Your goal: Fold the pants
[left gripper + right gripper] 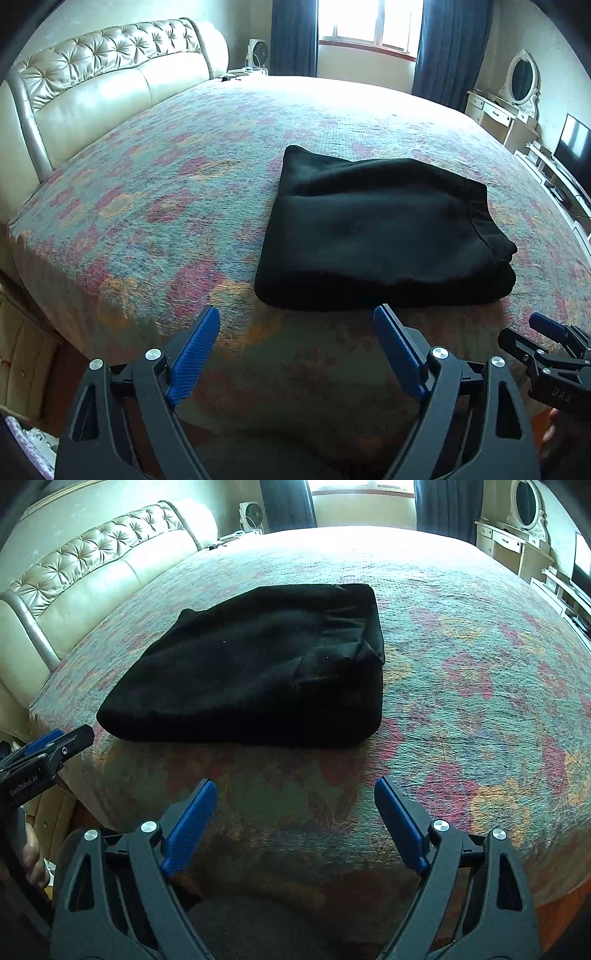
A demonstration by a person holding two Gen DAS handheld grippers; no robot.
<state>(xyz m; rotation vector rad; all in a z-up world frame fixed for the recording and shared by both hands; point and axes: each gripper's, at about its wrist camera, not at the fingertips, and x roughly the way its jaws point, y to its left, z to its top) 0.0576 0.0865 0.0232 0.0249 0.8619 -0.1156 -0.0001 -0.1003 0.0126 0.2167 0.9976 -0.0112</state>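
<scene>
Your black pants (380,229) are too dark to show their layers or seams clearly; they lie folded on the patterned bedspread (166,206), near its front edge, with the headboard (110,74) off to the left. Your left gripper (295,347) and right gripper (295,819) both stand wide apart, empty, just short of the bundle.

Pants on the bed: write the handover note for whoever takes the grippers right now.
Left gripper: jaws open, nothing between them, short of the near edge of the pants.
Right gripper: jaws open, empty, also short of the pants.
Pants: black, lying folded into a compact stack on the patterned bedspread.
Done: folding looks finished.
Left: probably only a check of the loose flap at the right corner.
</scene>
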